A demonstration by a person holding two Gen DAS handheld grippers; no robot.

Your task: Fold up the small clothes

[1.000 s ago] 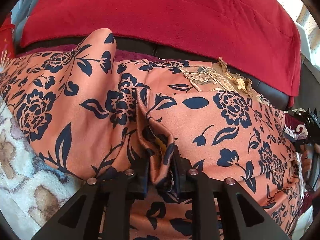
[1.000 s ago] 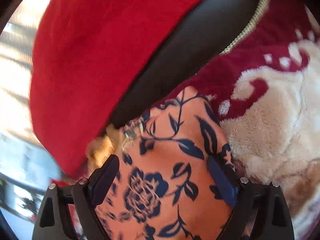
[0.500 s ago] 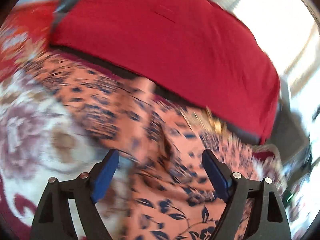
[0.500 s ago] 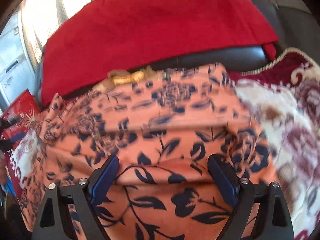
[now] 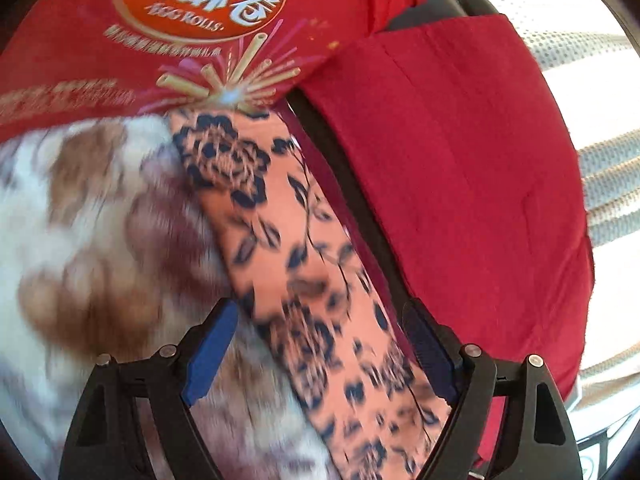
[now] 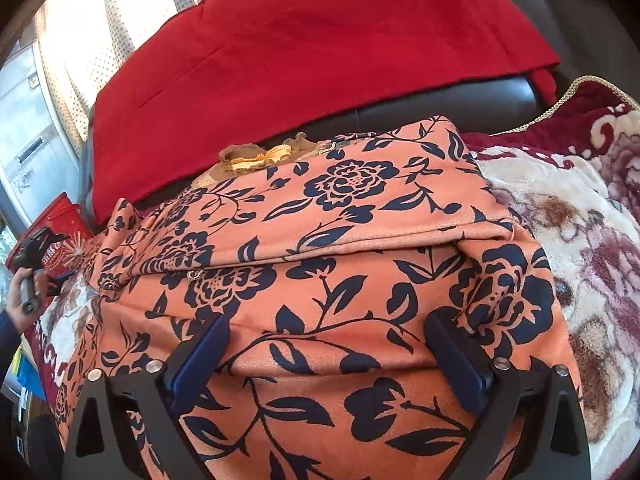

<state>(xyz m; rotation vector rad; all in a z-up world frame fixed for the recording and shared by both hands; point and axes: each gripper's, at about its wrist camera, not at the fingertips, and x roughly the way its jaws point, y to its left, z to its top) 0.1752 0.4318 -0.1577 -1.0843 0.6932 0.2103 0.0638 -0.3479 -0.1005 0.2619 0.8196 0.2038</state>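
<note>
An orange garment with navy flowers (image 6: 352, 208) lies folded on a fleecy blanket, its upper layer ending in a fold edge across the middle. Gold lace trim (image 6: 256, 157) peeks out at its far edge. My right gripper (image 6: 328, 356) hovers over the near part. Its jaws are opening, the cloth lies below them, and the pads do not press it. In the left wrist view a narrow strip of the garment (image 5: 288, 248) runs away between the wide-apart pads of my left gripper (image 5: 320, 344), which holds nothing. A hand carries the left gripper (image 6: 30, 256) at the garment's far left end.
A red cloth (image 6: 312, 52) drapes the dark sofa back (image 6: 440, 106) behind the garment. A red egg-roll box (image 5: 168, 28) stands at the garment's left end. The patterned blanket (image 6: 568, 248) spreads to the right, and curtains (image 5: 600, 80) hang behind.
The left gripper let go of the pinched fold, opened wide and swung left to the garment's end by the red box. The right gripper swung over the folded middle and its jaws widened a little.
</note>
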